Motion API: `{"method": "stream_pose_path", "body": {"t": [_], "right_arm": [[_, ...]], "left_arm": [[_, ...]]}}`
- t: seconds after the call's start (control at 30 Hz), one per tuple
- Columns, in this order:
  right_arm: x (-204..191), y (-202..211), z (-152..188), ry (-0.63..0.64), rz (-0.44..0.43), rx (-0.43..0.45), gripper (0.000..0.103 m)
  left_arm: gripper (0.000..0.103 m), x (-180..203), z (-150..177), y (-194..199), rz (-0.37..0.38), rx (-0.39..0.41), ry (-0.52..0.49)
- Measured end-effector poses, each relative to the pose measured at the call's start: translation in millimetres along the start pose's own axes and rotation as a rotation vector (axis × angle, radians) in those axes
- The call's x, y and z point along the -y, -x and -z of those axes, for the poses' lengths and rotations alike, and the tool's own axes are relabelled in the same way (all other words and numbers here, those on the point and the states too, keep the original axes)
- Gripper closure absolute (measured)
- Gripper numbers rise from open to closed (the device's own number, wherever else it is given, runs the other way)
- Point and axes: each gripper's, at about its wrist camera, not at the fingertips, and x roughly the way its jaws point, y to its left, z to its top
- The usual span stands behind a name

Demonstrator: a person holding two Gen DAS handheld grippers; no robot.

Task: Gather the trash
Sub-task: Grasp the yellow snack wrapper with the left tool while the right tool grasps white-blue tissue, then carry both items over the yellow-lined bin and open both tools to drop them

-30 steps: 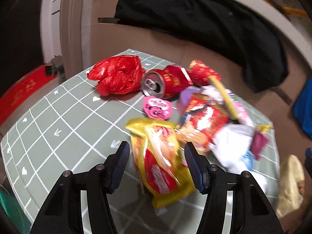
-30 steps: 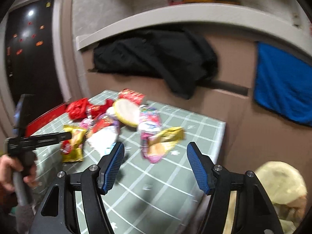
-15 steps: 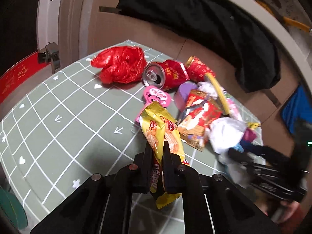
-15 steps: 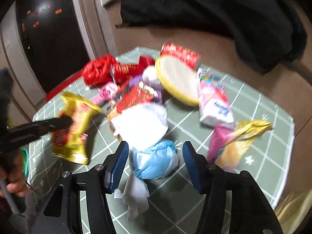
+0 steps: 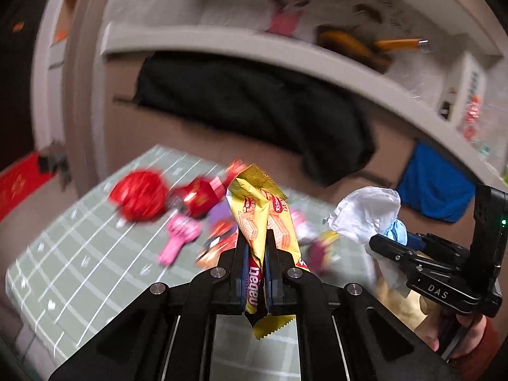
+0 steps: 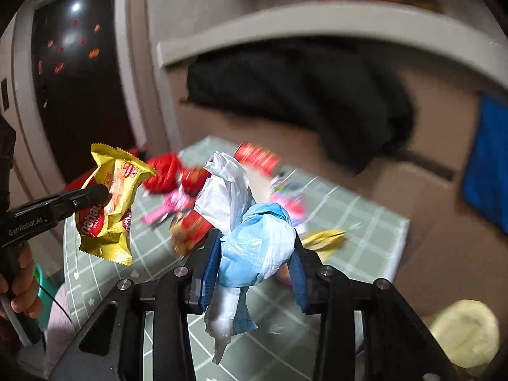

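Hand-held grippers, wrapper now aloft

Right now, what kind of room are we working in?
Probably a lived-in home room: a small table with a green grid cloth strewn with snack wrappers, a dark garment draped over a brown sofa-like back, and a cluttered shelf above.

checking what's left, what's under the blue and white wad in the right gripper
Bare green table and blurred wrappers beyond the blue and white wad in the right gripper; directly beneath is covered.
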Motion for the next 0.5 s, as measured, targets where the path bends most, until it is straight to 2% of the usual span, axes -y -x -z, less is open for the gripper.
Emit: {"method": "stream_pose_path", "body": {"t": [0.27, 0.5], "right_arm": [[62, 104, -2, -0.079, 0.186, 0.166, 0.066], [122, 183, 29, -0.156, 0.373, 0.220, 0.066]], "left_arm": [[0.095, 111, -20, 17, 0.171, 0.093, -0.138], [0.095, 213, -5, 4, 0.324, 0.069, -0.228]]}}
